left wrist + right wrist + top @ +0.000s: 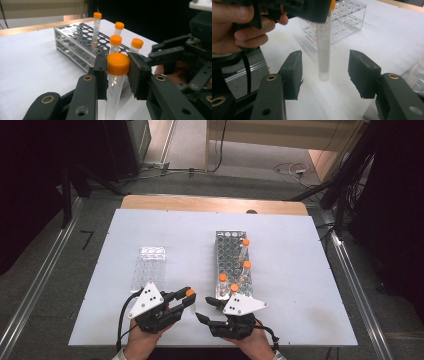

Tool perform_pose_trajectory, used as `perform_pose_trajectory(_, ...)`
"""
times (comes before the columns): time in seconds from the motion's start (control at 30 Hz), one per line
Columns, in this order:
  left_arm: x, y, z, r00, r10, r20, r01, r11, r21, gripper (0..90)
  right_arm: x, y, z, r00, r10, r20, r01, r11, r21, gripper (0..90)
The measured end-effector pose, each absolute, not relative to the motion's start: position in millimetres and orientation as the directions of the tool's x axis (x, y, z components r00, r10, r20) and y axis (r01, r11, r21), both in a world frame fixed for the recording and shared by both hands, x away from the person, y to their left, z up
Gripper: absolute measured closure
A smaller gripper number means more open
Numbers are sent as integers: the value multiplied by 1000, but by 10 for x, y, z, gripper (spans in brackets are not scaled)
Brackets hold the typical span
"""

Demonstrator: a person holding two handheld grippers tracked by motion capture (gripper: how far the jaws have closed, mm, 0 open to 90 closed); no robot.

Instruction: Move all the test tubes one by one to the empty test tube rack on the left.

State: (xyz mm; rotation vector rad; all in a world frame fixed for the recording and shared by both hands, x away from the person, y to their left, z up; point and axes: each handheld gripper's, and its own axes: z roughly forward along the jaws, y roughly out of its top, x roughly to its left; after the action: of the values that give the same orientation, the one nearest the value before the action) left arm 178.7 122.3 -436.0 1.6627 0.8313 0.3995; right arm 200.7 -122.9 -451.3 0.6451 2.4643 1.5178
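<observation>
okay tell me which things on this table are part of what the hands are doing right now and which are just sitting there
In use:
left gripper, shut on the orange-capped tube
right gripper, jaws open either side of that tube's lower end
metal rack with four capped tubes

Lying about:
clear plastic rack to the left

The high view looks down from above the table's (150, 227) near edge; both gripper views sit close, sharing the capped tube (115, 75).

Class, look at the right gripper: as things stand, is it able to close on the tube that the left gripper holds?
Probably yes. The right gripper stands open, with the tube hanging between its pads and nothing in the gap. The left gripper clamps only the tube's orange cap, so the clear body below is free.
</observation>
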Motion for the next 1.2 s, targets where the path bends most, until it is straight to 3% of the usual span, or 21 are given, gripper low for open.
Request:
perform_pose_trajectory(0.63, 1894, 1611, -4176, 599, 769, -221, 326, 18, 945, 699, 1822, -1800, -4480, -858, 506, 86, 302, 361, 882, 408)
perform_pose_trajectory(1.2, 2300, 2265, -4009, 404, 879, -253, 302, 133, 944, 699, 1845, -1961, -4481, -830, 550, 91, 319, 334, 887, 412)
